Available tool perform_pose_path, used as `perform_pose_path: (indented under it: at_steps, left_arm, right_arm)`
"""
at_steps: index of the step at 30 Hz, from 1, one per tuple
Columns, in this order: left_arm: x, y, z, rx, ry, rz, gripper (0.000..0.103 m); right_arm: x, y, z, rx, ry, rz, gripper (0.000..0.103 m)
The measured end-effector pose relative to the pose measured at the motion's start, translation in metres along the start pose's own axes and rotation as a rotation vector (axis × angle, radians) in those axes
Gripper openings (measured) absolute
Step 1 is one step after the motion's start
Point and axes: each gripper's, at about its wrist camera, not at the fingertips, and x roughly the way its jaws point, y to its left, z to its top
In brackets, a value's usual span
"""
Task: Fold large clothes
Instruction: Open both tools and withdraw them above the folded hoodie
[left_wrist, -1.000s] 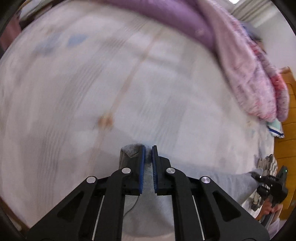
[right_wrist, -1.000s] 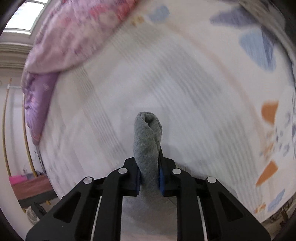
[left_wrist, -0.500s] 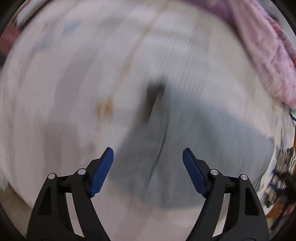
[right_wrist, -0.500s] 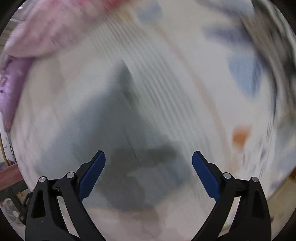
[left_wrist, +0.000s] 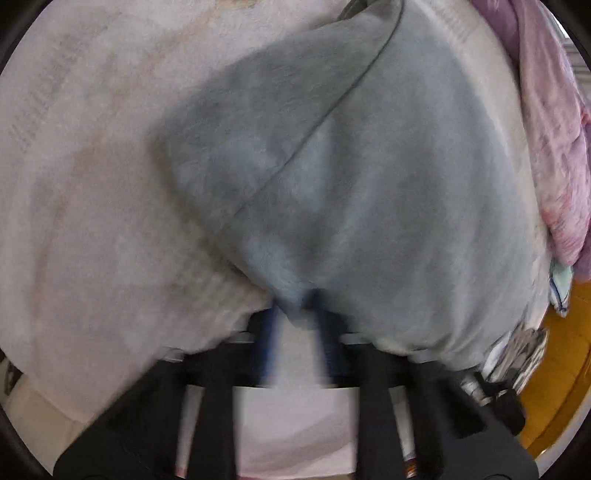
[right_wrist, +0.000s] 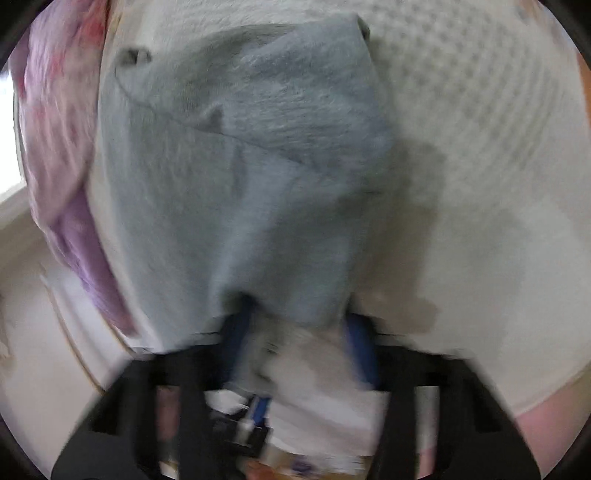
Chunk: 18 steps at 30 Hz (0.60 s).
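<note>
**Both grippers closing at the near edge of the grey garment**

The left wrist view alone shows an orange-brown wooden surface (left_wrist: 561, 350) at far right and a pink quilt (left_wrist: 554, 147) along the right edge; the right wrist view shows that quilt (right_wrist: 55, 129) at left instead. The grey garment (left_wrist: 369, 166) lies spread on the pale bedsheet (left_wrist: 92, 184), reaching away from both tools. The left gripper (left_wrist: 295, 321) is closing, the garment's near edge bunched between its blue pads. The right gripper (right_wrist: 299, 332) is closing too, jaws further apart, the hem (right_wrist: 295, 302) between them. No writing is readable; both views are blurred.
</note>
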Motion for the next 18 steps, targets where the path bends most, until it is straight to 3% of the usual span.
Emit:
perform_pose_path:
  at_steps: [1,4,7,9,10,11,13,16,18]
  left_arm:
    - [-0.005,-0.002,0.001,0.014,-0.029,0.025,0.004]
    - [-0.021,-0.006,0.001,0.052,-0.071,0.066,0.004]
    - [-0.009,0.002,-0.001,0.065,-0.016,0.106,0.004]
    - [-0.002,0.008,-0.003,0.073,0.009,0.115,0.004]
    - [-0.004,0.007,-0.005,0.090,0.017,0.128,0.010]
    - [-0.011,0.004,-0.007,0.121,0.019,0.188,0.016]
    - [-0.024,-0.009,-0.015,0.226,-0.011,0.313,0.031]
    - [-0.050,-0.027,-0.030,0.416,-0.092,0.353,0.032]
    - [-0.056,-0.038,-0.034,0.474,-0.127,0.394,0.031]
  right_arm:
    - [-0.002,0.001,-0.002,0.004,-0.020,-0.022,0.016]
    - [-0.015,0.012,-0.010,-0.061,-0.074,-0.093,0.011]
    - [-0.005,0.005,-0.012,-0.113,-0.067,-0.208,0.011]
    - [0.000,-0.008,-0.010,-0.079,-0.046,-0.216,0.014]
    - [-0.002,-0.004,-0.010,-0.082,-0.047,-0.235,0.027]
    - [-0.006,-0.002,-0.011,-0.093,-0.048,-0.279,0.053]
    - [-0.022,0.008,-0.020,-0.151,-0.075,-0.386,0.074]
    - [-0.045,0.032,-0.042,-0.348,-0.145,-0.384,0.074]
    - [-0.062,0.046,-0.057,-0.484,-0.226,-0.404,0.074]
